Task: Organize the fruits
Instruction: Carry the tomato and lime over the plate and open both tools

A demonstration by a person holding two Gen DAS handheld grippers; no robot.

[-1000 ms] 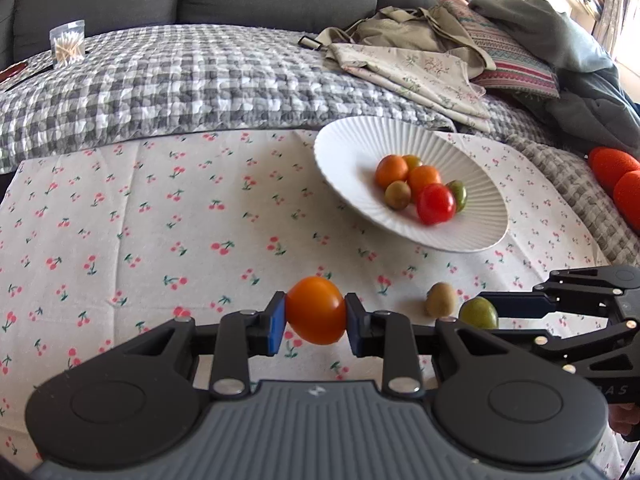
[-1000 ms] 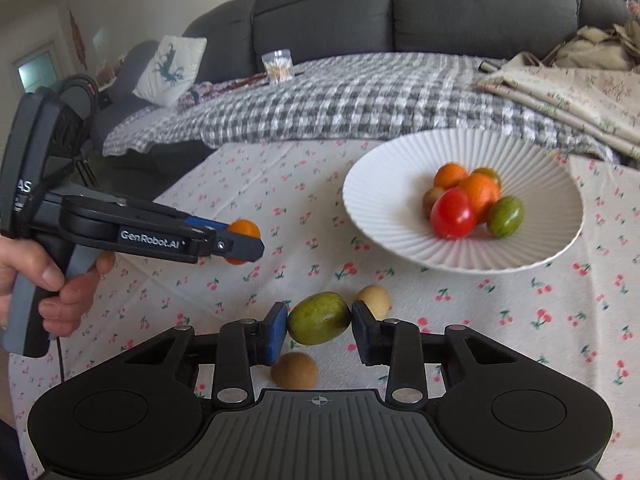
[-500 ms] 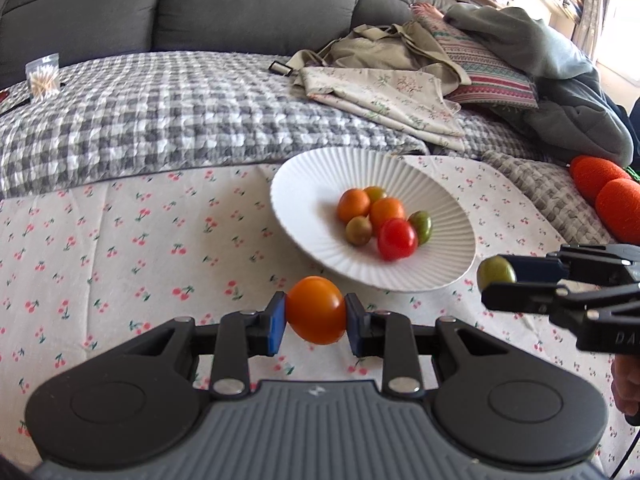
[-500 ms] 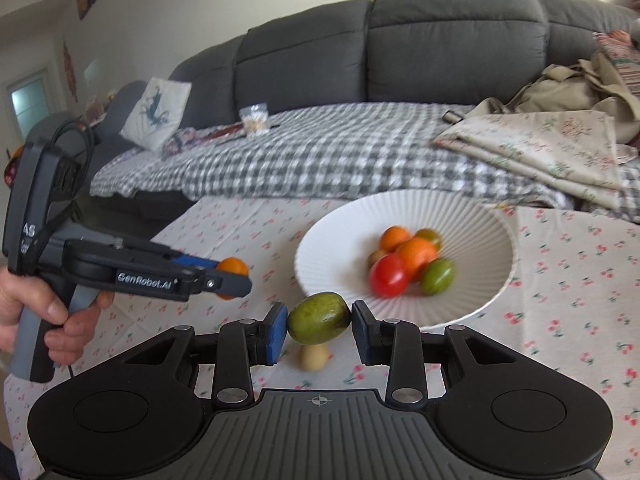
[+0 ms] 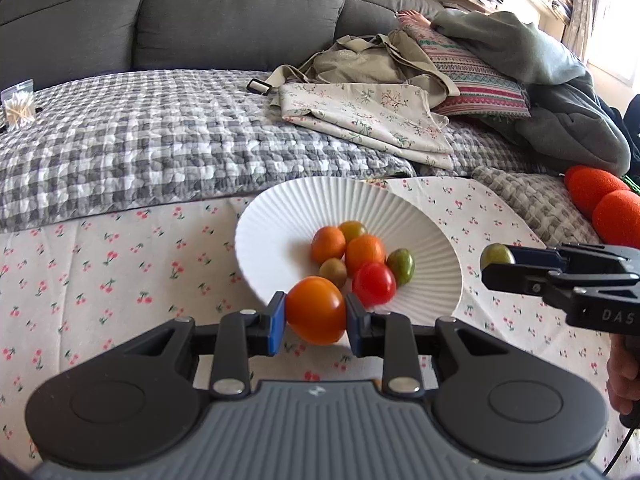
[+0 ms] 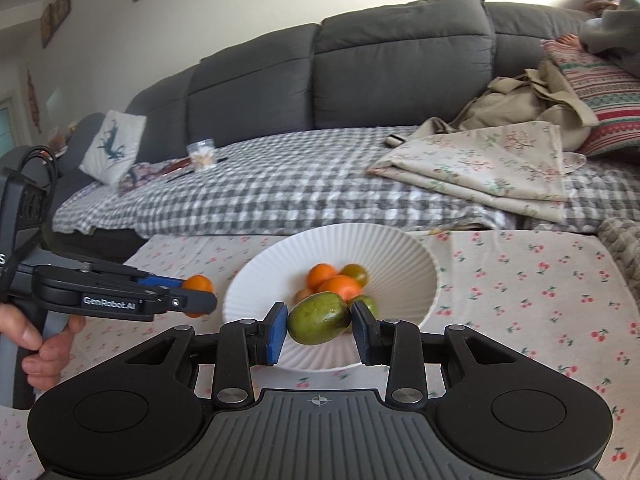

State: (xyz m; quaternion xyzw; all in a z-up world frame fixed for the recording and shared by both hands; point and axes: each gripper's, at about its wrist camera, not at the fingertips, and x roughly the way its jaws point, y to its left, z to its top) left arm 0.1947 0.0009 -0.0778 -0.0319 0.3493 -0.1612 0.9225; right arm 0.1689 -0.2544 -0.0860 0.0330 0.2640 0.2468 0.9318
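1. Left gripper [image 5: 316, 322] at 6 o'clock in the left wrist view, clamped on one orange tomato [image 5: 316, 310]; both blue pads touch its sides. Held above the cherry-print tablecloth [image 5: 120, 272], just at the near rim of the plate [image 5: 280, 216].
2. Right gripper [image 6: 320, 330] at 6 o'clock in the right wrist view, closed on one green fruit [image 6: 319, 318], lengthwise between the pads, over the plate's near edge.
3. In the left wrist view the right gripper enters from 3 o'clock, green fruit at its tip, just beside the plate's right rim. One hand [image 5: 622, 376] on its handle, at 4 o'clock.
4. In the right wrist view the left gripper comes in from 9 o'clock with the orange tomato, just left of the plate. One hand [image 6: 44, 340] on the grip, at 8 o'clock.
5. One white ribbed plate, centre. Six fruits in it, clustered and touching: two orange [image 5: 328, 244], one red [image 5: 374, 283], two greenish with red blush [image 5: 401, 266], one small brownish-green [image 5: 333, 272].
6. Total fruits seen: eight, six on the plate and two in grippers.
7. Beyond, at 12 o'clock: one grey checked blanket [image 5: 160, 140], one folded floral cloth [image 5: 368, 116], one striped cushion [image 5: 472, 76].
8. Farthest: one grey sofa [image 5: 200, 12].
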